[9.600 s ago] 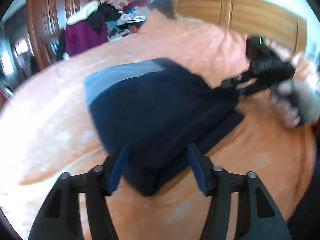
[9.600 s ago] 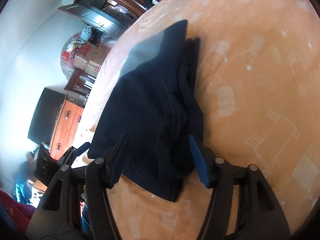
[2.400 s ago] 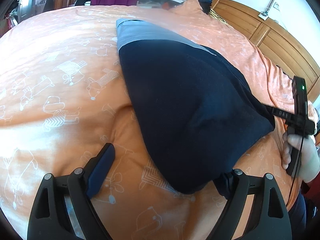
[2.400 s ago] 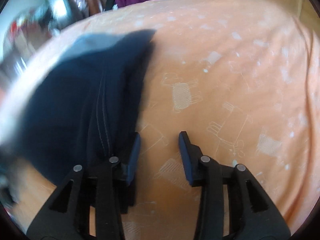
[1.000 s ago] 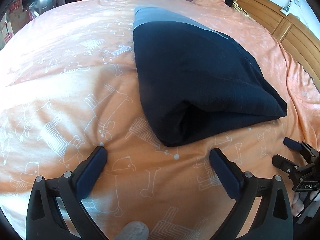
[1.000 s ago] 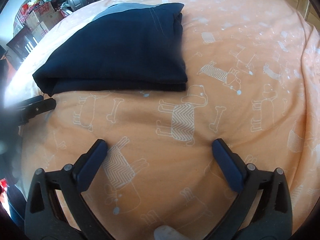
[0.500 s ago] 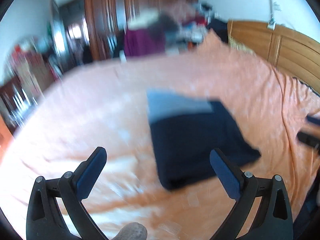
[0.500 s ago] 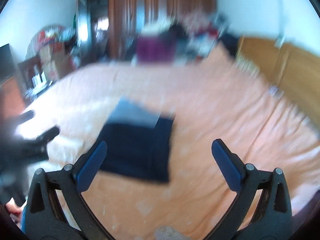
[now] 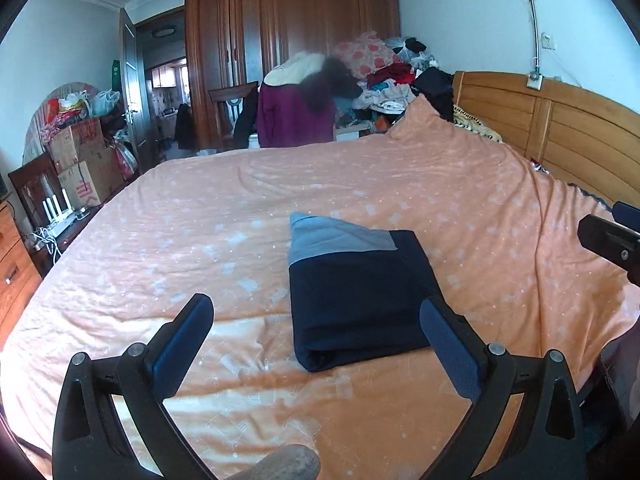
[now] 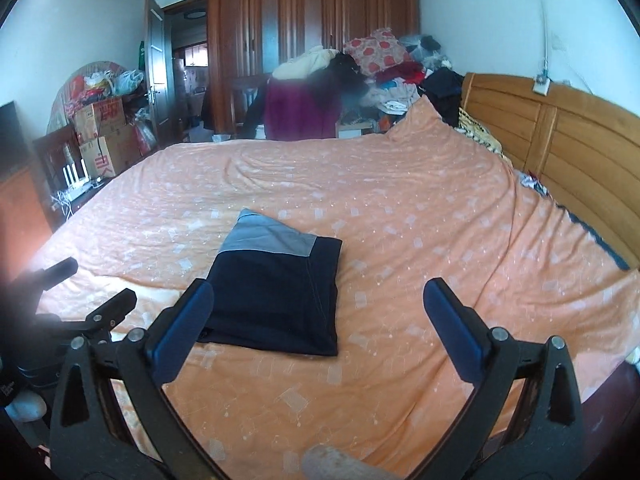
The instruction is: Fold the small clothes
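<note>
Two grippers hung spread and empty above the near edge of the bed (image 9: 200, 248), neither touching cloth. The garment (image 9: 356, 296), dark navy with a grey band at its far end, lay folded into a compact rectangle near the bed's middle, at about 12 o'clock from the left gripper (image 9: 316, 344) and about 11 o'clock from the right gripper (image 10: 320, 332). By my reading, the fold was done and both tools stood clear; the next move probably called for setting this piece aside or fetching another, perhaps from the clothes pile (image 9: 384, 76) at 12 o'clock beyond the bed, though nothing showed which. The left view showed the rolled fold edge facing the camera and part of the right gripper at 3 o'clock. The right view showed instead a stitched seam running down the garment's right side, the flat stacked near edge, and the left gripper at 8 o'clock with a fingertip below it.
</note>
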